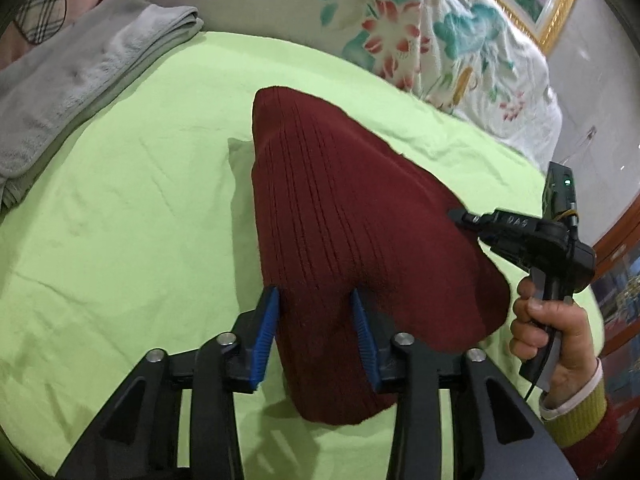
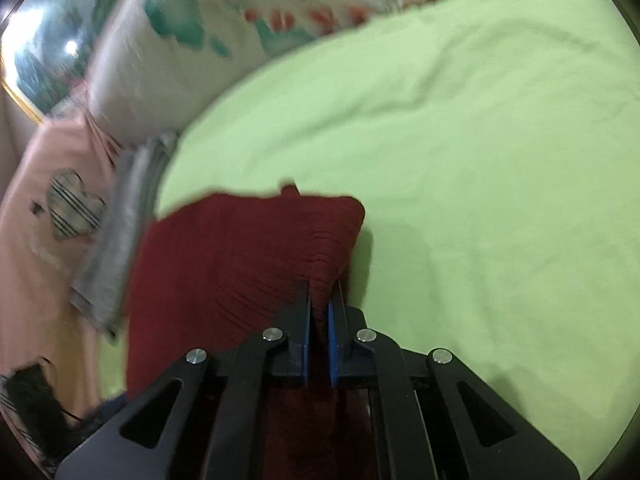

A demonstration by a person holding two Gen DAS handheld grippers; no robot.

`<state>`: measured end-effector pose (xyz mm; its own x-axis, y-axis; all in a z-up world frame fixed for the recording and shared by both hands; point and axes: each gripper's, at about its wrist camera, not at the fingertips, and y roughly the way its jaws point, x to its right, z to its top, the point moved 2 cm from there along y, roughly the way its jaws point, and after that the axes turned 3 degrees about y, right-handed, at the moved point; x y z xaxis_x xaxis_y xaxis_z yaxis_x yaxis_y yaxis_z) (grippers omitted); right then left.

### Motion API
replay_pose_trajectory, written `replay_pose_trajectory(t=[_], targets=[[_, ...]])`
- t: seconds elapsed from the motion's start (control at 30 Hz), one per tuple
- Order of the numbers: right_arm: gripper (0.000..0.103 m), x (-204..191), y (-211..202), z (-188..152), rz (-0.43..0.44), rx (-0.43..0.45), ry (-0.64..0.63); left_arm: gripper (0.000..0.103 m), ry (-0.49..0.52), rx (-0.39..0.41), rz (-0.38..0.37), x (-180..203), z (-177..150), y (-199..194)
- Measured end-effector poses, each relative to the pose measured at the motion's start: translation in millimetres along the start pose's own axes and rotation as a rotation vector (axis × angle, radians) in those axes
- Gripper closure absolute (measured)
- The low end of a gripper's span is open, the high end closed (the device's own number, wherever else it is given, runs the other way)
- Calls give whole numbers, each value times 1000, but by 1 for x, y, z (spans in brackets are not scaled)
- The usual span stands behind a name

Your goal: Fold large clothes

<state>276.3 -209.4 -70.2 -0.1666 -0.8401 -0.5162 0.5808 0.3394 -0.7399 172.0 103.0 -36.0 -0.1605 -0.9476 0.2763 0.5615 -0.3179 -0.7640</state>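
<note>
A dark red ribbed knit garment [image 1: 352,232] lies folded on the green bed sheet [image 1: 132,216]. My left gripper [image 1: 316,300] is open, its blue pads on either side of the garment's near part. My right gripper [image 1: 460,216] shows at the garment's right edge, held by a hand. In the right wrist view the right gripper [image 2: 319,304] is shut on a pinch of the red garment [image 2: 240,248], which drapes away to the left. That view is motion-blurred.
A folded grey towel [image 1: 80,80] lies at the bed's far left, next to a pink cloth with a plaid heart [image 2: 72,204]. A floral quilt [image 1: 440,32] is piled along the far side. A framed picture [image 1: 552,4] hangs behind it.
</note>
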Motion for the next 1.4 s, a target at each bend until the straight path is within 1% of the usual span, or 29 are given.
replay_pose_trajectory(t=[0.03, 0.1, 0.17, 0.23, 0.33, 0.4, 0.43, 0.47, 0.5, 0.57, 0.7, 0.9, 1.0, 1.07, 1.17, 1.3, 1.4], targets=[[94, 3, 5, -3, -8, -15, -1, 60, 6, -4, 11, 1, 0, 1], [87, 3, 3, -2, -4, -1, 13, 60, 6, -4, 22, 2, 0, 1], [77, 3, -8, -1, -20, 7, 26, 58, -3, -4, 22, 0, -2, -1], [76, 0, -18, -5, -33, 17, 16, 57, -14, -6, 27, -2, -3, 0], [74, -6, -42, -19, -17, 37, 1, 57, -21, -8, 43, -1, -3, -1], [67, -15, -58, -31, 2, 57, -27, 57, -10, -7, 67, 3, -4, -3], [61, -18, -65, -37, 12, 59, -41, 56, -4, -6, 84, 5, -5, -6], [57, -22, -73, -45, 24, 60, -59, 55, 1, -6, 99, 7, -6, -8], [56, -26, -79, -53, 37, 63, -76, 54, 3, -4, 114, 9, -8, -10], [52, -33, -87, -66, 46, 61, -112, 51, 5, -3, 137, 11, -11, -14], [51, -33, -94, -84, 43, 40, -130, 48, 15, -4, 171, 15, -18, -20], [50, -26, -103, -103, 43, 17, -126, 46, 45, -7, 208, 19, -25, -25], [47, -27, -109, -110, 40, 19, -141, 40, 54, -5, 212, 21, -28, -31], [44, -26, -112, -114, 39, 22, -151, 39, 57, -4, 218, 20, -29, -33], [44, -25, -115, -120, 40, 14, -153, 37, 62, -3, 227, 20, -33, -37], [43, -25, -121, -129, 28, 12, -173, 32, 78, -3, 237, 18, -46, -46], [40, -25, -126, -141, 3, 12, -212, 28, 72, -21, 245, 11, -61, -49]])
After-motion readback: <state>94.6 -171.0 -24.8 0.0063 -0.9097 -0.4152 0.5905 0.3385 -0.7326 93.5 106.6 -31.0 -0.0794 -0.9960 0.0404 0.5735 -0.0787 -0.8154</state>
